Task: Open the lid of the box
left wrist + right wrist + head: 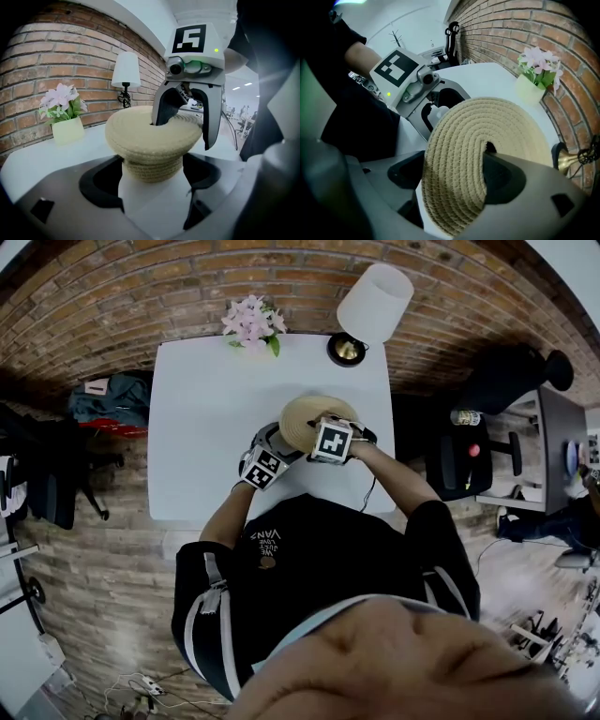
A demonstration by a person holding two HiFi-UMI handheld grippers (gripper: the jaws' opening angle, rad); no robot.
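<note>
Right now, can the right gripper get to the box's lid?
Yes, it looks so: the jaws of the right gripper are closed on the edge of the lid, while the left gripper holds the box underneath.

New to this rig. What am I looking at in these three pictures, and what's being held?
No robot: a person holds a two-jaw gripper in each hand. The head view looks down from a camera on the person's head; the other two ride on the grippers and look along their jaws. On the white table stand a potted flower, a lamp and a round woven box. The left gripper clamps the box's body. The right gripper pinches the lid, one jaw on top near its centre. The lid sits on the box, not yet off.
</note>
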